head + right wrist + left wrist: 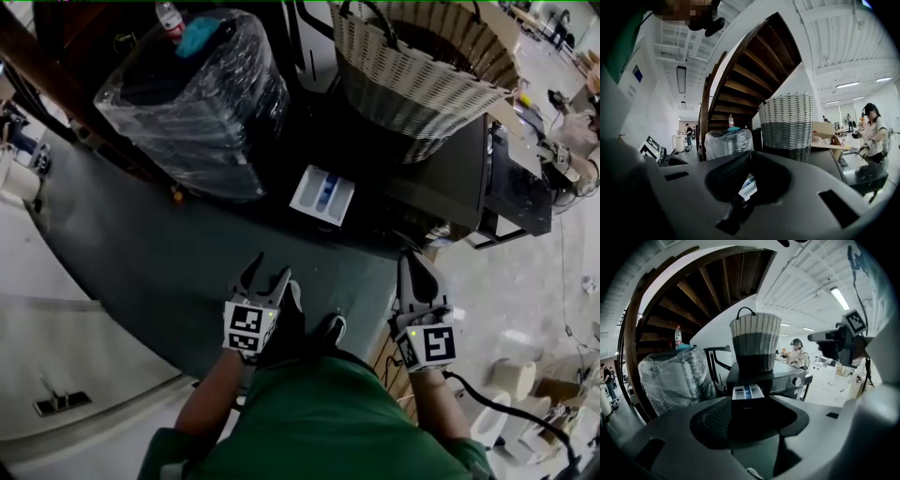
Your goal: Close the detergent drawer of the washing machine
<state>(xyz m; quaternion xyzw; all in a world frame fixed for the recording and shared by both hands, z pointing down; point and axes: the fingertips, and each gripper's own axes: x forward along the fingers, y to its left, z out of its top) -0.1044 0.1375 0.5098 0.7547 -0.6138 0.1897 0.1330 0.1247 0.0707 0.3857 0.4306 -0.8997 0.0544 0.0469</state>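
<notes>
Detergent drawer [322, 195] stands pulled out of washing machine [445, 183], upper centre. Left gripper [265, 277] released, empty; right gripper [418, 270] clenched on nothing; both low in frame, apart from drawer.

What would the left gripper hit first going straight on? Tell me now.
Most likely the open drawer: it sits centred between the open jaws of the left gripper, with nothing visible in between. It looks some way off, though depth is hard to judge.
</notes>
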